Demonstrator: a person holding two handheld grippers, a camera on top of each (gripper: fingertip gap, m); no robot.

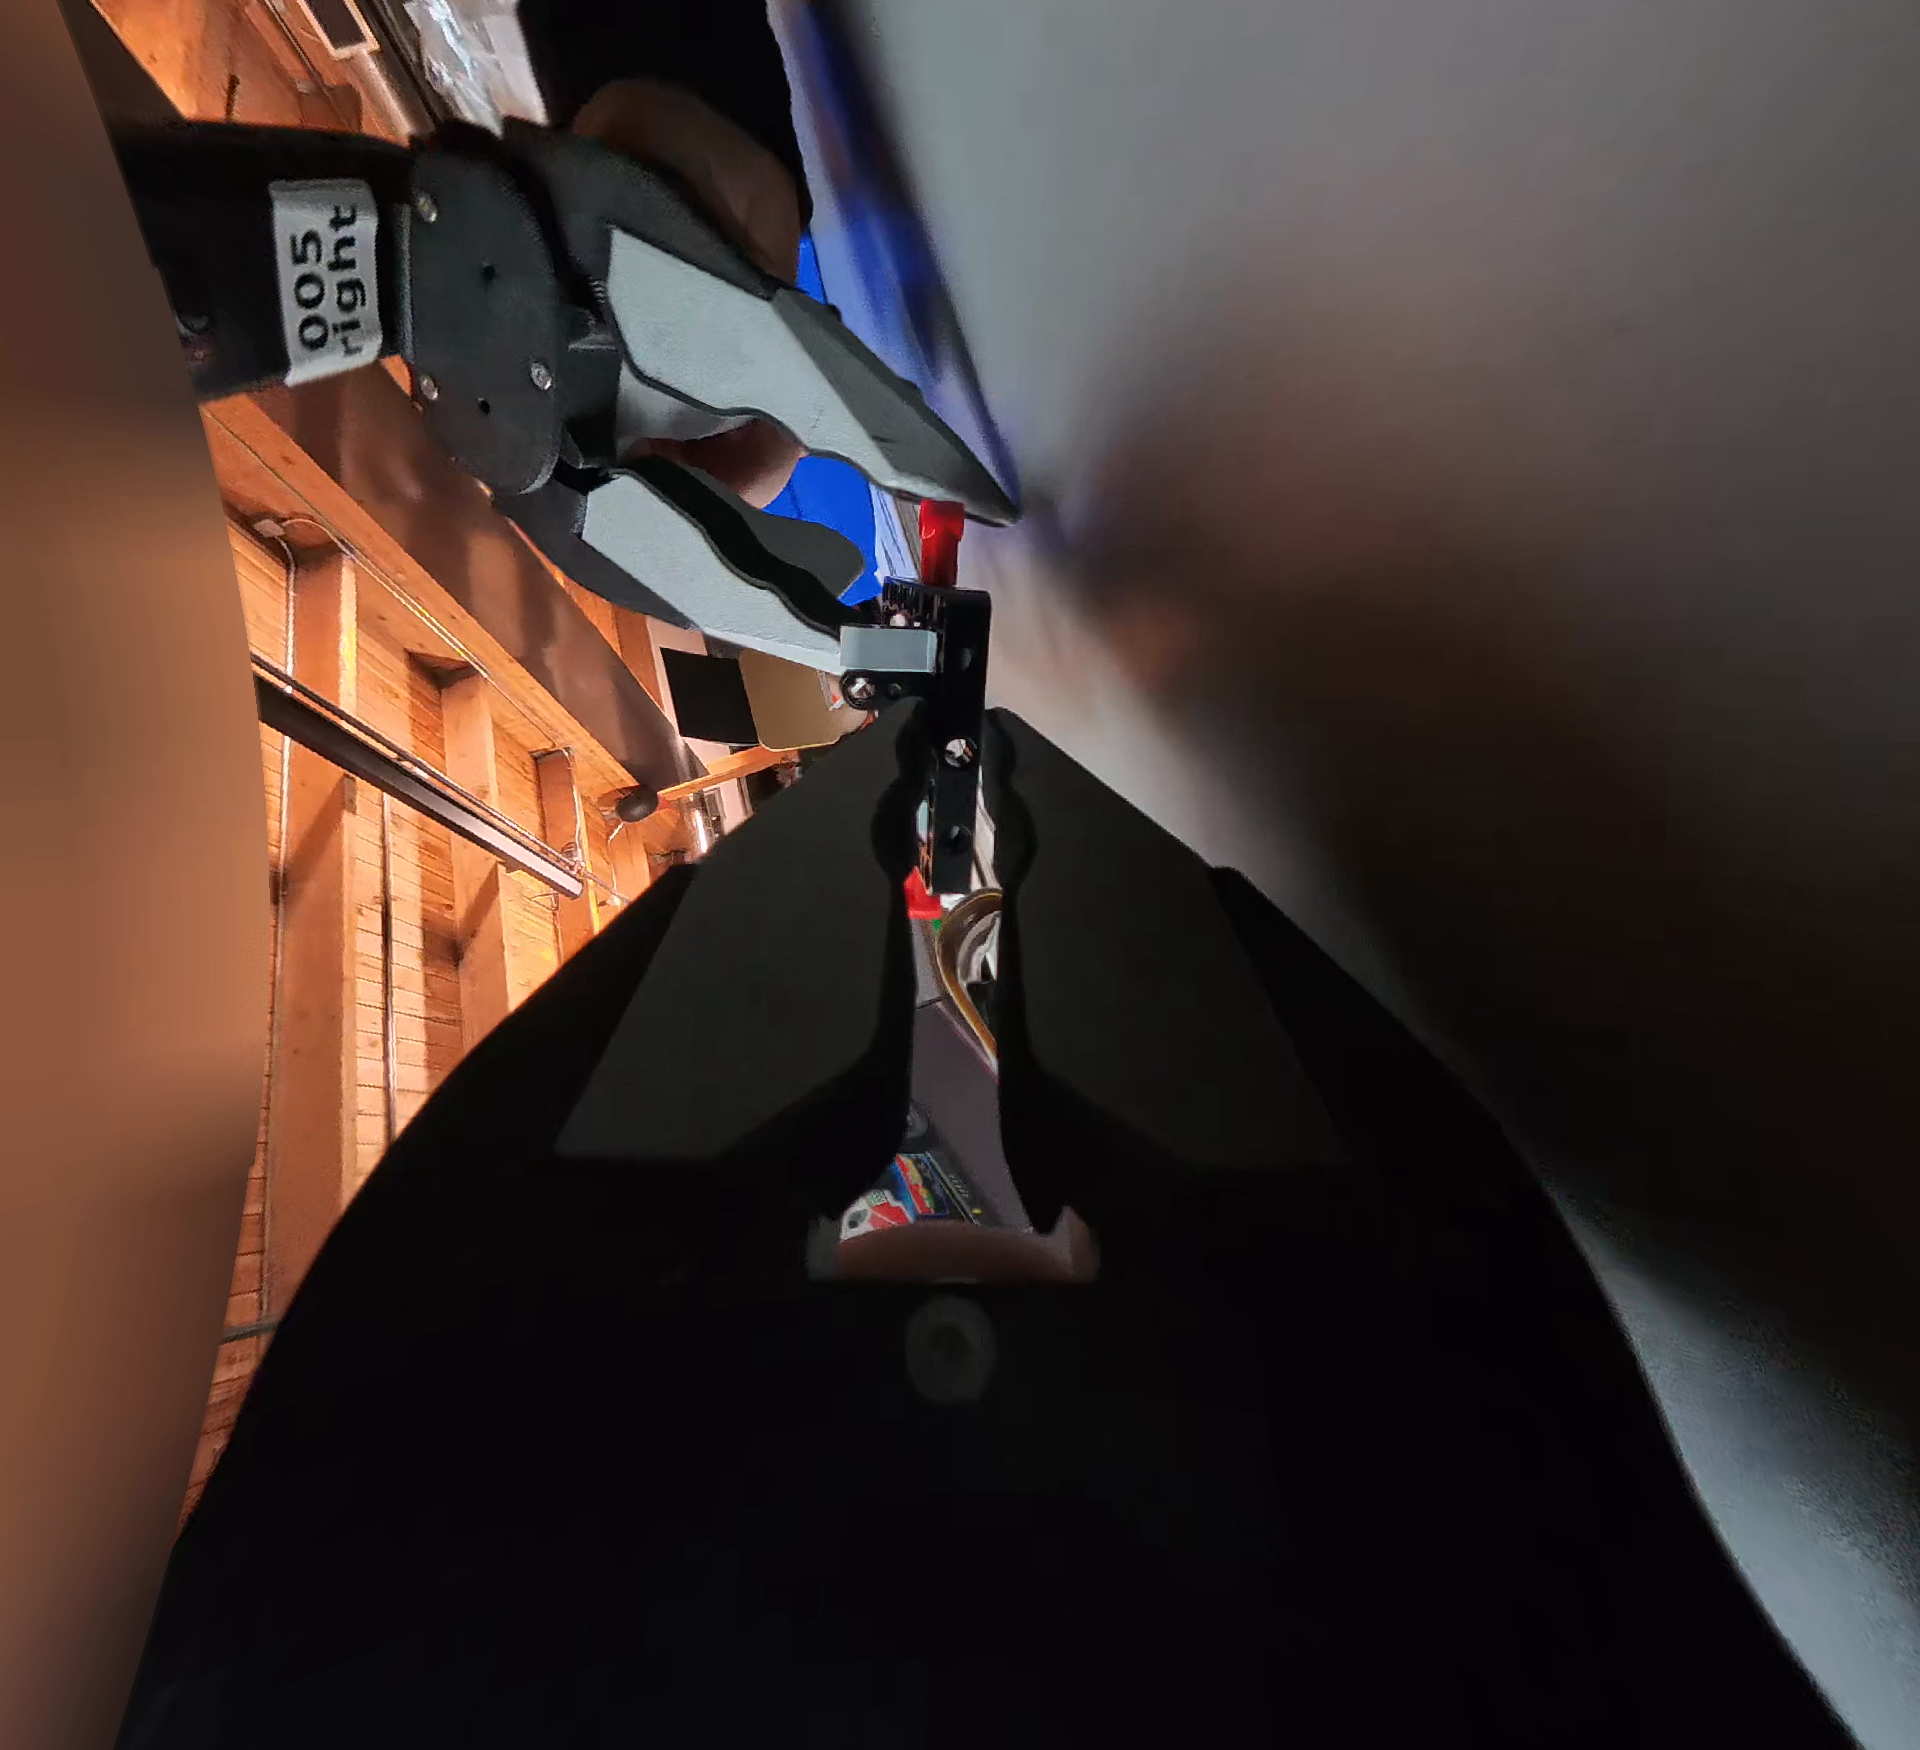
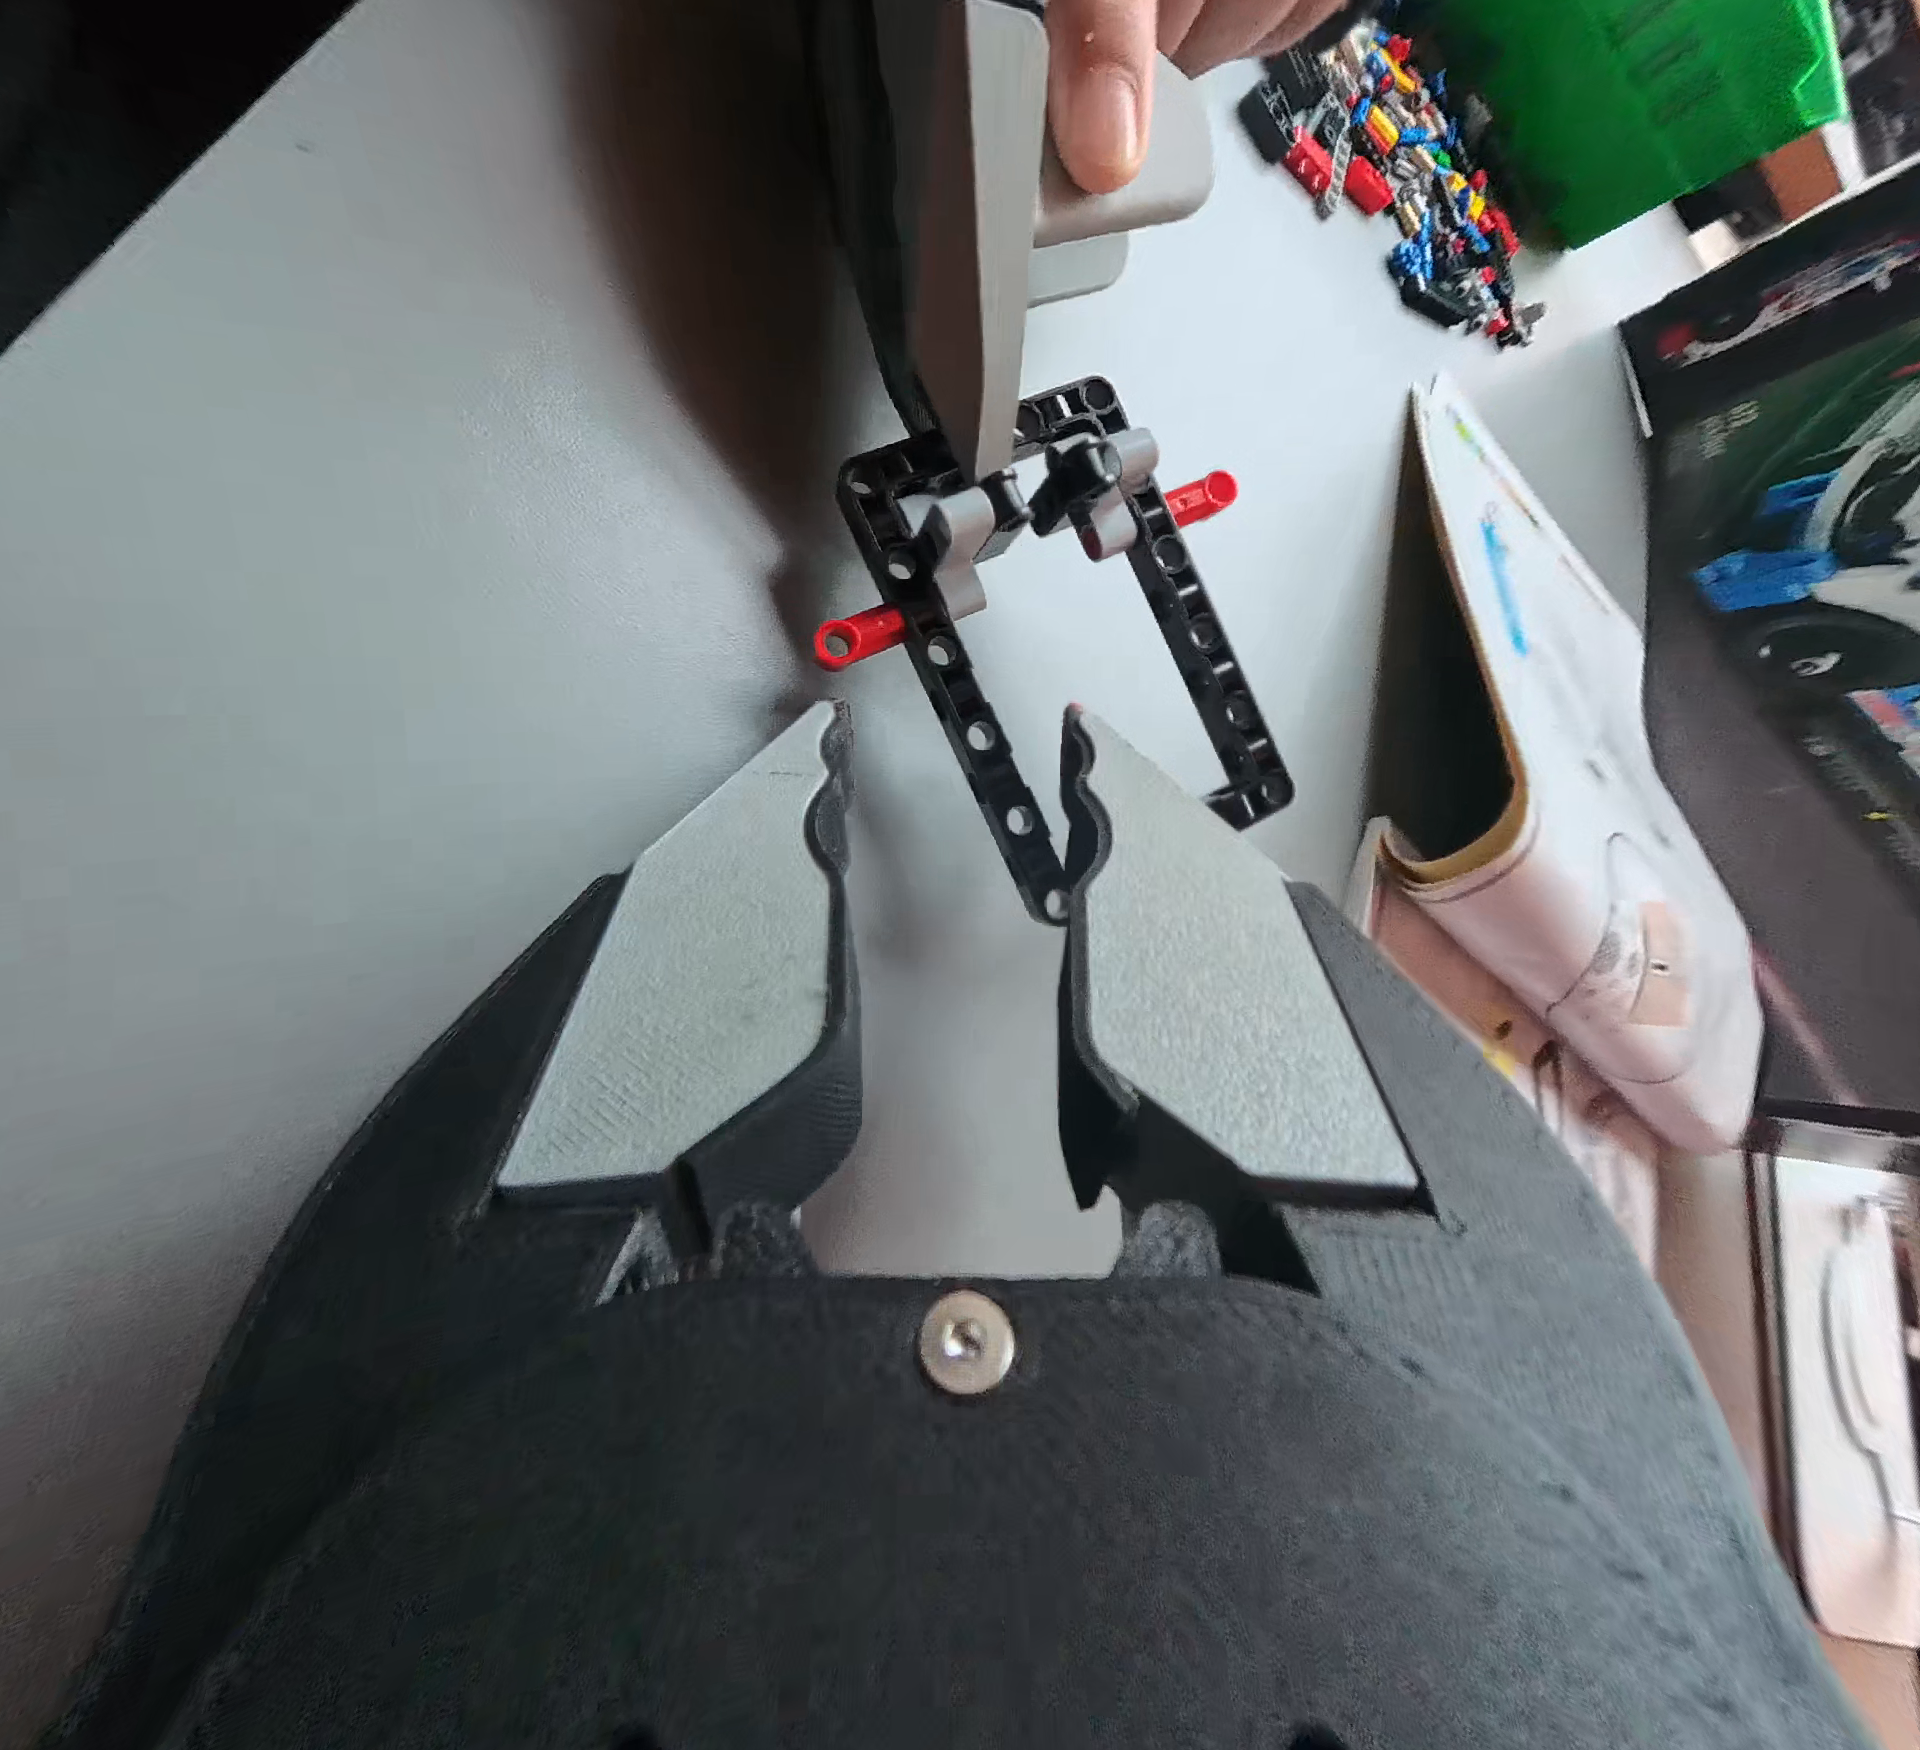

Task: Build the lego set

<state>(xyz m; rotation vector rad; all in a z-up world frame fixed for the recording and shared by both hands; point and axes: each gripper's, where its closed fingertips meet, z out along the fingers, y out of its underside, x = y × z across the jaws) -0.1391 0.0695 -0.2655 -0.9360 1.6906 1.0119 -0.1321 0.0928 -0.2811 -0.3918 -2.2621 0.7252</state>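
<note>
Left claw (image 2: pixel 977 443) on black frame (image 2: pixel 977 724); brick pile (image 2: pixel 1403 173) right-view only.

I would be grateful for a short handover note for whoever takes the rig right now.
Left tongs: shut on the black frame, clamping it at its top bar, above the grey table.
Right tongs: open; one frame beam lies between the fingers, not gripped.
Done: the frame carries grey connectors and two red axles.
Left: most of the build. Loose parts pile sits at the table's far side; the instruction booklet is open to the right, beside the set box.
</note>
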